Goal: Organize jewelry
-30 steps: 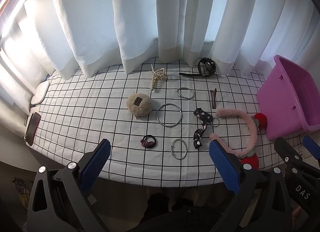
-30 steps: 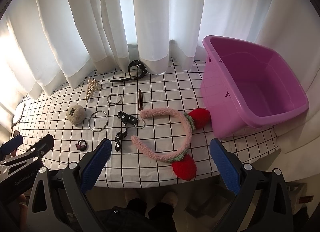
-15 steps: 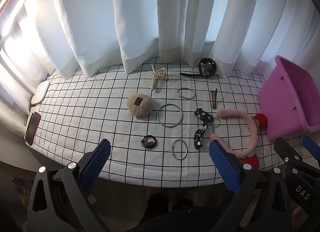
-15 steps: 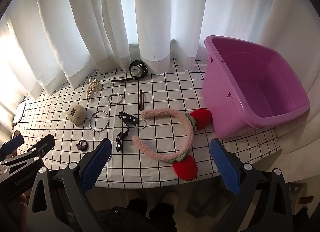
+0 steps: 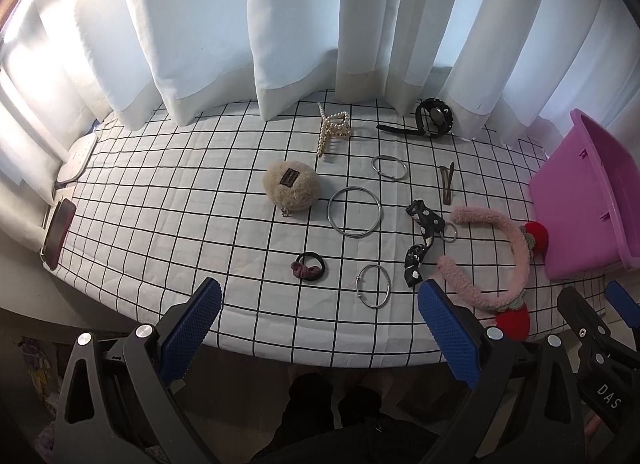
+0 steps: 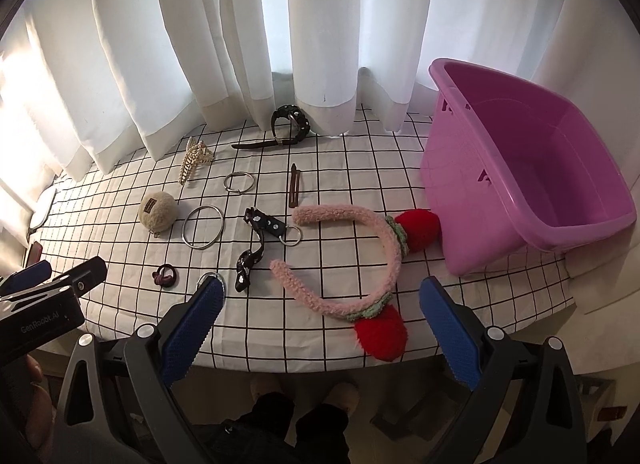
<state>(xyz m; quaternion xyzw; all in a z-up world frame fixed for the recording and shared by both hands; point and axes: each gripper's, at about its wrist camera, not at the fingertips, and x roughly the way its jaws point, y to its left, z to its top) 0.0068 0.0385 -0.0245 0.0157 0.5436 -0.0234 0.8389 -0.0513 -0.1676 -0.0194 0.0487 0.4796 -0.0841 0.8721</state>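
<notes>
My left gripper (image 5: pixel 318 328) and right gripper (image 6: pixel 320 324) gape wide, holding nothing, over the table's near edge. The fluffy pink strawberry headband (image 6: pixel 384 248) lies at twelve o'clock, seemingly touching the purple plastic tub (image 6: pixel 532 232) at two.

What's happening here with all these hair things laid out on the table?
A person holds a hand-held gripper in each hand, tidying jewelry. The left hand-held gripper and the right hand-held gripper both hang open at the near edge of the grid-patterned tablecloth, gripping nothing. The fuzzy pink headband with red strawberries, silver bangles, hair ties and clips lie spread out, and the purple plastic tub looks empty from here.
</notes>
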